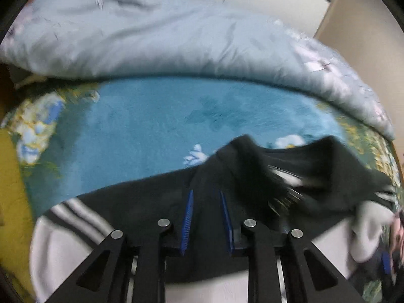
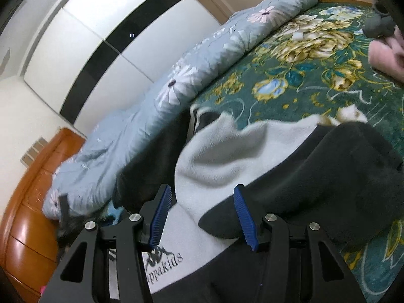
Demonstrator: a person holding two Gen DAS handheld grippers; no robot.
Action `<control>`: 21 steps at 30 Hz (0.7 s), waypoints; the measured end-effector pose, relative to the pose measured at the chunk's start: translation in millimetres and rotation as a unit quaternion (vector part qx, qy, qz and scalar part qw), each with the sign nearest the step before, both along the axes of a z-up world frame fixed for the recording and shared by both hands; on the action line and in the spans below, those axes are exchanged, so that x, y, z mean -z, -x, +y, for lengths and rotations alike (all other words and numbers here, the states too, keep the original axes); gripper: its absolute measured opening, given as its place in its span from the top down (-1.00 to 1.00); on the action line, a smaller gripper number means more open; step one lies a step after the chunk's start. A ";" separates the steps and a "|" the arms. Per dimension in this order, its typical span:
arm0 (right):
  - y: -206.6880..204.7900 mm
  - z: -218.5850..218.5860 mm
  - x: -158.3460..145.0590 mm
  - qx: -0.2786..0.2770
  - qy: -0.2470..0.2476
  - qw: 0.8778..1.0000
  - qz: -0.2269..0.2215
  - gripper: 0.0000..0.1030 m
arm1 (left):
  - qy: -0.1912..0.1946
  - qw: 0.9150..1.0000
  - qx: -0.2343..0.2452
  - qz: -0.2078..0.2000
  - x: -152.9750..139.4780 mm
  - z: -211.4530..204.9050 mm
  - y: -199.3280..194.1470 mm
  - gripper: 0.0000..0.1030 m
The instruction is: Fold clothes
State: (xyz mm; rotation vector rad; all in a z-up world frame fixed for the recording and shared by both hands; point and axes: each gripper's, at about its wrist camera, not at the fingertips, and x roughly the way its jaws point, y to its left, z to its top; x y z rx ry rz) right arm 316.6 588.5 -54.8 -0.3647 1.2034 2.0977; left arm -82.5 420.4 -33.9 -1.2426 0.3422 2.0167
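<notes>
A black and white fleece sweatshirt (image 1: 141,202) lies on the bed, with a white-striped part (image 1: 75,212) at the lower left. My left gripper (image 1: 206,193) points down onto it. Its blue pads stand close together with a ridge of black fabric pinched between them, and the cloth to the right is blurred. In the right wrist view the sweatshirt (image 2: 227,151) shows its pale fleece side and a printed logo (image 2: 166,260). My right gripper (image 2: 202,189) hovers over it with the pads wide apart. A black flap (image 2: 341,171) lies by its right pad, not squeezed.
A pale blue flowered duvet (image 1: 151,38) is bunched along the far side of the bed (image 2: 176,83). The teal floral blanket (image 2: 303,75) covers the mattress. A pink folded item (image 2: 386,55) and a dark grey one (image 2: 378,25) lie far right. A wooden bed board (image 2: 30,214) and wardrobe (image 2: 75,38) stand beyond.
</notes>
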 end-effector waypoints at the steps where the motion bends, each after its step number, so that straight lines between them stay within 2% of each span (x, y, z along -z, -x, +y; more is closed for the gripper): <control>1: -9.8 2.2 -2.4 0.013 0.000 1.000 0.008 -0.03 | -0.011 1.000 0.003 0.018 -13.7 -10.3 -16.6 0.47; 3: -35.1 7.1 -6.6 0.049 0.001 0.998 0.024 -0.03 | -0.038 0.998 0.010 0.040 -39.2 -37.2 -58.2 0.05; 5: -63.8 10.8 -8.8 0.090 0.004 0.995 0.038 -0.03 | -0.078 0.996 0.016 0.048 -55.1 -66.0 -98.9 -0.21; 7: -95.8 13.4 -9.3 0.128 0.009 0.991 0.045 -0.03 | -0.103 0.993 0.023 0.056 -63.5 -89.6 -134.9 -0.22; 10: -138.3 16.3 -2.2 0.163 0.022 0.986 0.031 -0.03 | -0.110 0.992 0.007 0.063 -61.3 -115.6 -177.3 -0.26; 12: -157.2 12.7 10.8 0.171 0.035 0.984 0.016 -0.06 | -0.135 0.990 -0.038 0.033 -51.5 -137.2 -197.1 -0.31; 15: -173.5 7.9 40.7 0.166 0.066 0.984 0.009 -0.22 | -0.187 0.978 -0.084 -0.028 -24.8 -158.1 -215.8 -0.38; 18: -175.1 11.2 62.9 0.135 0.102 0.985 0.029 -0.22 | -0.137 0.988 -0.058 -0.044 -6.8 -139.4 -224.5 -0.38; 21: -167.7 12.3 58.8 0.118 0.091 0.988 0.048 -0.23 | -0.132 0.989 -0.053 -0.032 -5.0 -137.0 -228.0 -0.38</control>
